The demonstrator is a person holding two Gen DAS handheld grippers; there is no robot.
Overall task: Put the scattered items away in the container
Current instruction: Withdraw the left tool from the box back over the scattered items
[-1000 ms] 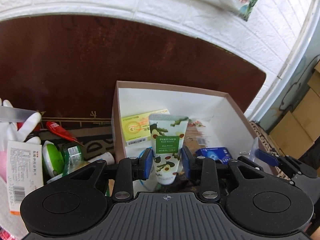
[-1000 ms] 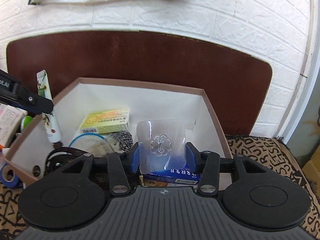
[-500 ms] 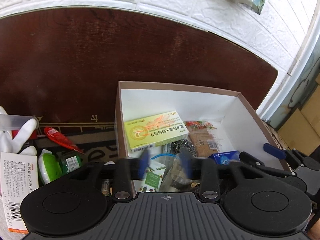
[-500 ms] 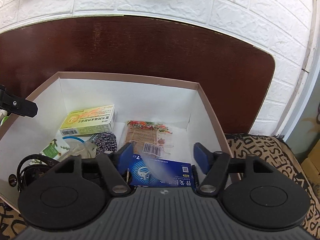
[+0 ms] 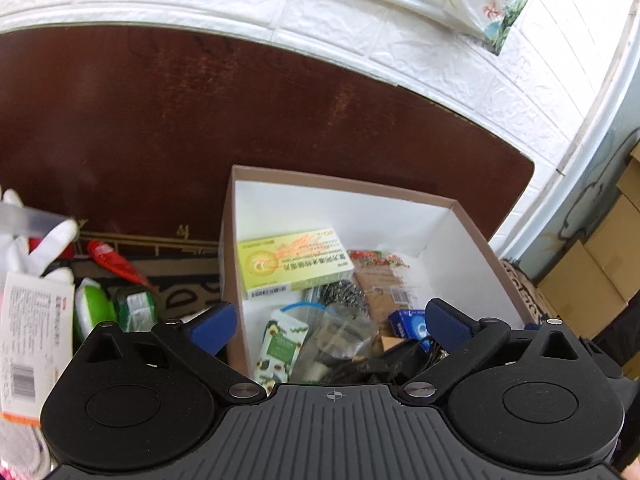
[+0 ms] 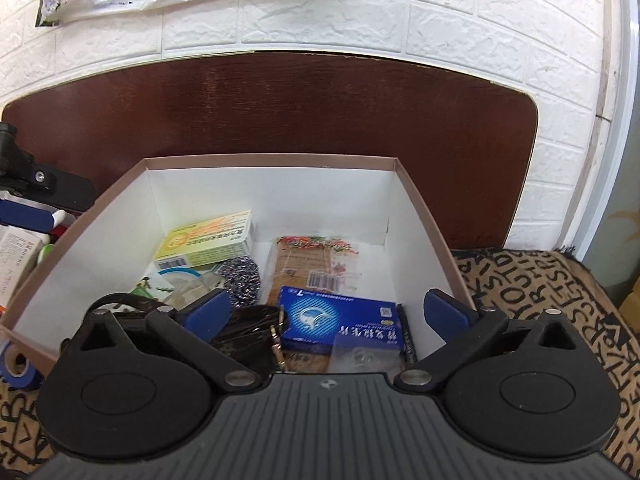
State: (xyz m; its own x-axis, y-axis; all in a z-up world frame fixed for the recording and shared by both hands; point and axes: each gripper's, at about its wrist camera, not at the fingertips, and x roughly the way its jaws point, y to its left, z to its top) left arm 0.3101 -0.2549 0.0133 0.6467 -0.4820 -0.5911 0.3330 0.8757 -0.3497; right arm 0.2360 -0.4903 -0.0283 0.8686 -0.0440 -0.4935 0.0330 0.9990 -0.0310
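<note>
A brown cardboard box (image 5: 344,182) with white inner walls (image 6: 272,160) holds several items. My left gripper (image 5: 330,322) is open and empty above the box's near left corner. The green hand cream tube (image 5: 282,350) lies in the box below it. My right gripper (image 6: 326,314) is open and empty over the box's near side. A clear plastic piece (image 6: 362,354) lies on a blue box (image 6: 340,326) under it. A yellow-green medicine box (image 6: 206,242), a steel scourer (image 6: 242,280) and a snack packet (image 6: 310,264) also lie inside.
Left of the box lie a red tube (image 5: 114,262), green bottles (image 5: 114,308), a white packet (image 5: 34,328) and a white glove (image 5: 36,248). A roll of blue tape (image 6: 18,366) sits at the box's near left corner. The patterned cloth (image 6: 560,292) extends to the right.
My left gripper opened and let the hand cream tube drop into the box. My right gripper opened and let the clear plastic piece drop onto the blue box.
</note>
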